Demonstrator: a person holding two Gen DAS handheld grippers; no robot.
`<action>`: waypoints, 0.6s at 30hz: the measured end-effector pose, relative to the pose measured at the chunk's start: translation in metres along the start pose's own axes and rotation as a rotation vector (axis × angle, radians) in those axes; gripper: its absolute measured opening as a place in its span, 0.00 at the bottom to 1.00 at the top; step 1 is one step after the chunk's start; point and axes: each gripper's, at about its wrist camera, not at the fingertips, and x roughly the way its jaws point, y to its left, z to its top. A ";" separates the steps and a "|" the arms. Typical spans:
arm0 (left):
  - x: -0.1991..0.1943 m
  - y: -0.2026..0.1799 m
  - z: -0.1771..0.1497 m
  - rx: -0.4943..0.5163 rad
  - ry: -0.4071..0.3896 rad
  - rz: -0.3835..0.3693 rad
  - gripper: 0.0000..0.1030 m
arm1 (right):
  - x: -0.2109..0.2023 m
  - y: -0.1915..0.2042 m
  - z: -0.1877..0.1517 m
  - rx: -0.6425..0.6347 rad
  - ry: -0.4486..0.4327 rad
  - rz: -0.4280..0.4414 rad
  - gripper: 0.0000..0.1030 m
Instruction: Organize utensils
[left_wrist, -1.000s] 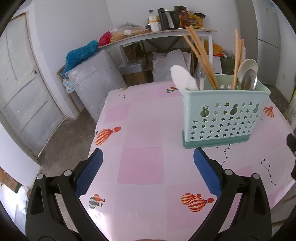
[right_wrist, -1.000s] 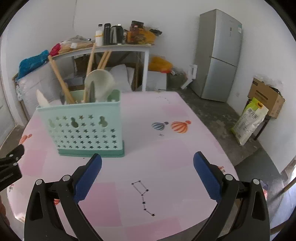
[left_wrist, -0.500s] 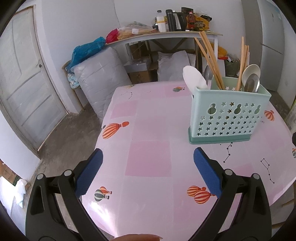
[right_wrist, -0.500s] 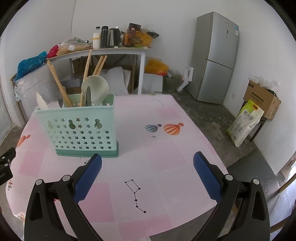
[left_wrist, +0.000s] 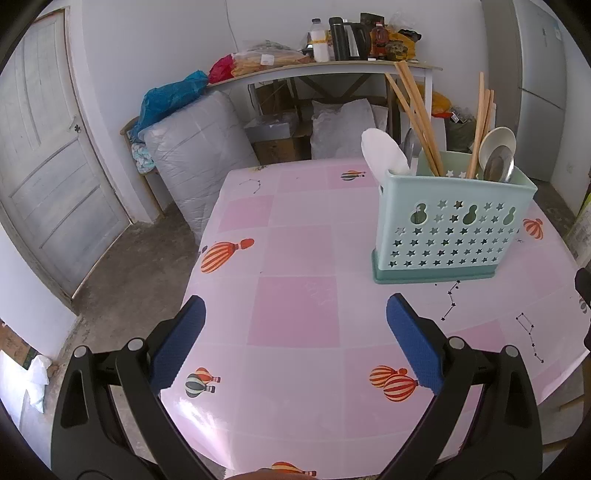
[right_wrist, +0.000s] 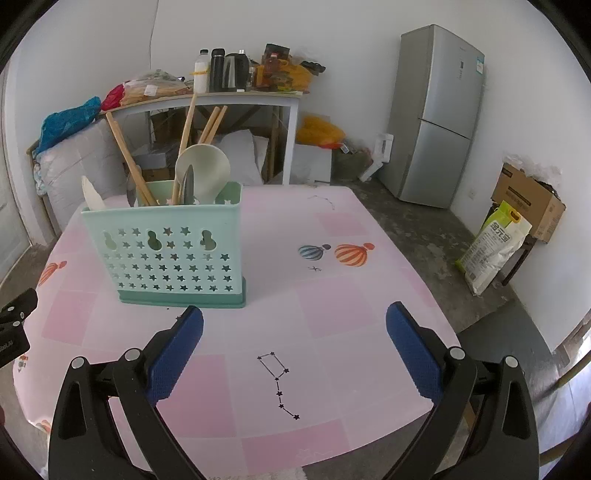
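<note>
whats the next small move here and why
Probably none beyond easing both tools back and finishing. The chopsticks, spoons and scoop all stand in the caddy, no utensil lies loose on the table, and the left tool and right tool are open and hold nothing.

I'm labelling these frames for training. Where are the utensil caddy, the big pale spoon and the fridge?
utensil caddy (right_wrist: 166, 254): right wrist view, star-punched front wall.
big pale spoon (right_wrist: 205, 168): right wrist view, middle of its bowl.
fridge (right_wrist: 439, 114): right wrist view, front door.
</note>
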 end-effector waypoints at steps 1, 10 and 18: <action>0.000 0.000 0.000 0.000 0.001 0.000 0.92 | 0.000 0.000 0.000 -0.001 -0.001 0.000 0.94; 0.000 0.000 0.000 -0.001 0.000 0.000 0.92 | 0.001 0.002 0.000 -0.002 0.000 0.007 0.94; 0.000 0.001 0.000 -0.004 -0.001 0.000 0.92 | 0.000 0.003 0.000 -0.003 -0.001 0.007 0.94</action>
